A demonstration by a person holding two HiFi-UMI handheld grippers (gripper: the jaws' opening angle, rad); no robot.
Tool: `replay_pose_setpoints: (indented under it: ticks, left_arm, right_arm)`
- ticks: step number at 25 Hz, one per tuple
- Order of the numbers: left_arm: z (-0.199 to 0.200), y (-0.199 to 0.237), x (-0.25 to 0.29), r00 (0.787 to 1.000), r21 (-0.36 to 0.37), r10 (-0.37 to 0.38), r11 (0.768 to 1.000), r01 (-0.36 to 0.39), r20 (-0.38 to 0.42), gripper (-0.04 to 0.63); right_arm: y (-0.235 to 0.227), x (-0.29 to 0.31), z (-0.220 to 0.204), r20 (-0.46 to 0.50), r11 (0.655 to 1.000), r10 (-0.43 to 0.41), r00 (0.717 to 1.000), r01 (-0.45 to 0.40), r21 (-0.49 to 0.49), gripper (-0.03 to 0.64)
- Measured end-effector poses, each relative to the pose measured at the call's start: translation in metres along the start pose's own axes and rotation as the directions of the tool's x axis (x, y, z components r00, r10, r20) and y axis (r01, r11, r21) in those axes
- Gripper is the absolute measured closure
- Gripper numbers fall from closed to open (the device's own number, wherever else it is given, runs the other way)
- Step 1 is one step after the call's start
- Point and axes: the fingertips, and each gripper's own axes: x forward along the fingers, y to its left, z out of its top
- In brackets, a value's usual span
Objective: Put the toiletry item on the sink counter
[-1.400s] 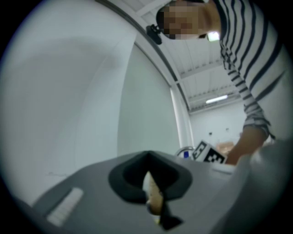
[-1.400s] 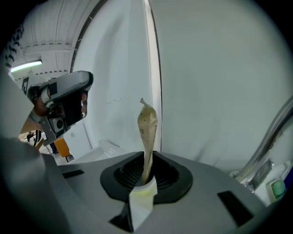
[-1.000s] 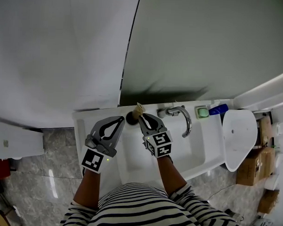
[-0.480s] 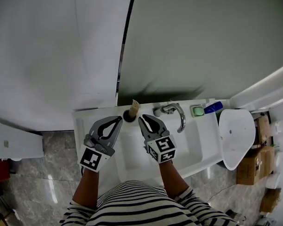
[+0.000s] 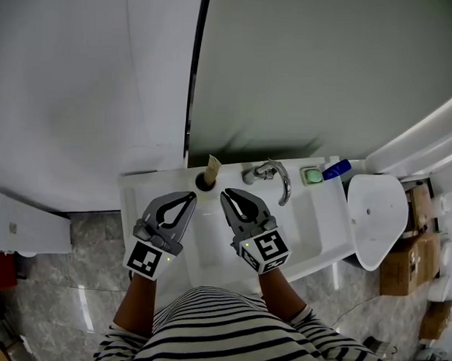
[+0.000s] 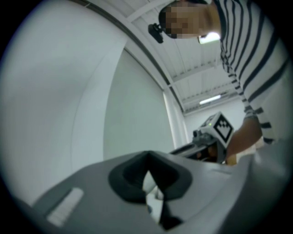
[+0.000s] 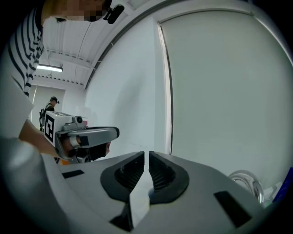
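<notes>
The toiletry item (image 5: 208, 175) is seen standing upright on the table (image 5: 144, 186), at the back rim of the basin and left of the faucet (image 5: 275, 175). It lies up-frame of both grippers, roughly midway between them and apart from each. The fingers of the left gripper (image 5: 190, 198) are pressed together on nothing. Those of the right gripper (image 5: 226, 194) are held narrowly apart and empty. Placement is judged complete.
</notes>
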Motion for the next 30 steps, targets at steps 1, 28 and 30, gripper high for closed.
replay_pose_setpoints:
  ticks: [1, 28, 30]
  left_arm:
    - [0.001, -0.003, -0.002, 1.000, 0.026, -0.013, 1.000, 0.014, -0.007, 0.589]
    - [-0.003, -0.033, -0.018, 0.991, 0.039, -0.117, 0.992, 0.119, -0.061, 0.589]
    - [-0.004, -0.032, -0.018, 0.992, 0.026, -0.112, 0.993, 0.114, -0.060, 0.589]
  right_arm:
    - [0.004, -0.003, 0.004, 0.012, 1.000, 0.008, 1.000, -0.008, -0.003, 0.592]
    - [0.062, -0.036, 0.046, 0.099, 0.974, 0.204, 0.974, -0.192, -0.119, 0.611]
    - [0.062, -0.035, 0.046, 0.097, 0.974, 0.204, 0.974, -0.192, -0.121, 0.611]
